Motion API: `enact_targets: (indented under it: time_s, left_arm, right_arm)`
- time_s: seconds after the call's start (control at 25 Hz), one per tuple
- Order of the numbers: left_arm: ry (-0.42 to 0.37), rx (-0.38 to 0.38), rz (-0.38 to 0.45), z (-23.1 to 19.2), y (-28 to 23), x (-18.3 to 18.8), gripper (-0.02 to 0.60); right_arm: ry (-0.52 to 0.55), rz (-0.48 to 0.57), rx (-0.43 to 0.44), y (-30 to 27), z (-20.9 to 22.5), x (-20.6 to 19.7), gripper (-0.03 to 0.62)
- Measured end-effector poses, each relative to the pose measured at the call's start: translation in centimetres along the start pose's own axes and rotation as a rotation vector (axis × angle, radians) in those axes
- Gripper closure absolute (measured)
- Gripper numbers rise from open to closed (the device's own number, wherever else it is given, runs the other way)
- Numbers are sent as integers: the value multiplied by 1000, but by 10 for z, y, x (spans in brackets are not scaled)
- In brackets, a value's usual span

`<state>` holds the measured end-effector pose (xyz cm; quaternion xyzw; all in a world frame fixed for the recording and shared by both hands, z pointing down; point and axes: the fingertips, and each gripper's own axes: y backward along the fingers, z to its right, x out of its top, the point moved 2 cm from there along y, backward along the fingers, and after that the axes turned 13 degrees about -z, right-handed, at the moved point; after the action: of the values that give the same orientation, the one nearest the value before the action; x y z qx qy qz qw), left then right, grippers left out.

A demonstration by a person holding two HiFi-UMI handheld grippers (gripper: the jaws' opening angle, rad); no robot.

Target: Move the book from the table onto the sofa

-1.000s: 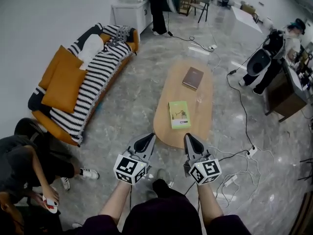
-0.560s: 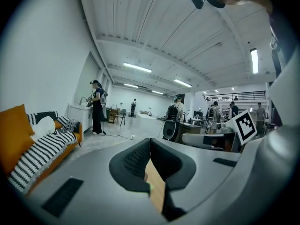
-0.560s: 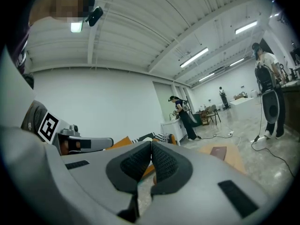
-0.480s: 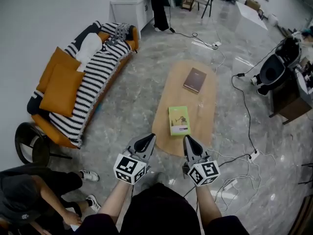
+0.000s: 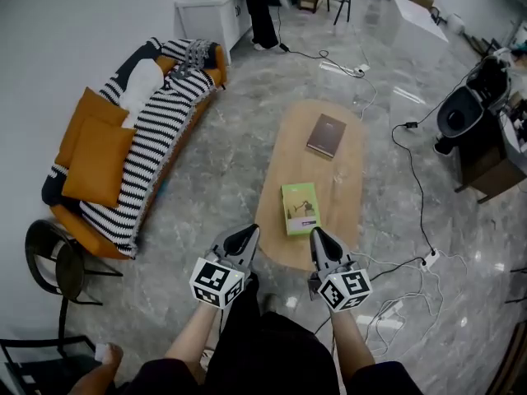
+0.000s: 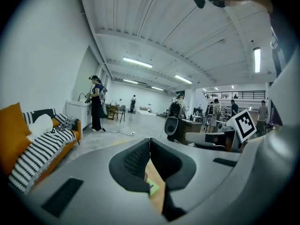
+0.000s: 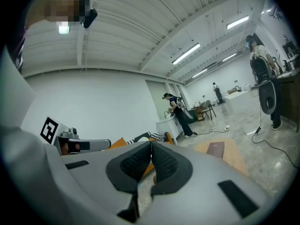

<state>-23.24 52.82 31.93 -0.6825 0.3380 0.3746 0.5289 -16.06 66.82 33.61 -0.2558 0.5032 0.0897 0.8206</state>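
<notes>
Counter (image 5: 338,216) carries green book (image 5: 300,208), just ahead of both claws. Left claw (image 5: 244,235) and right claw (image 5: 319,237) closed, empty.

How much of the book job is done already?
Done: nothing yet. The green book and the brown book both lie on the table, and no book is on the sofa.
In hand: the left tongs and right tongs are shut and empty, at the table's near end.
Left: grab a book, carry it to the sofa and set it down.
</notes>
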Motion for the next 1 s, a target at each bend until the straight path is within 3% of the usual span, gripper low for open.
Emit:
enact_targets:
  time_s: [0.4, 0.76, 1.0]
  left_arm:
    - [-10, -72, -45, -67, -59, 20, 565]
    - [-5, -189, -88, -131, -104, 40, 565]
    - [-8, -254, -115, -150, -132, 43, 566]
  right_arm:
    - [-68, -9, -77, -70, 33, 16, 571]
    - [-139, -10, -208, -126, 49, 30, 571]
    - [-183, -10, -276, -139, 59, 25, 571]
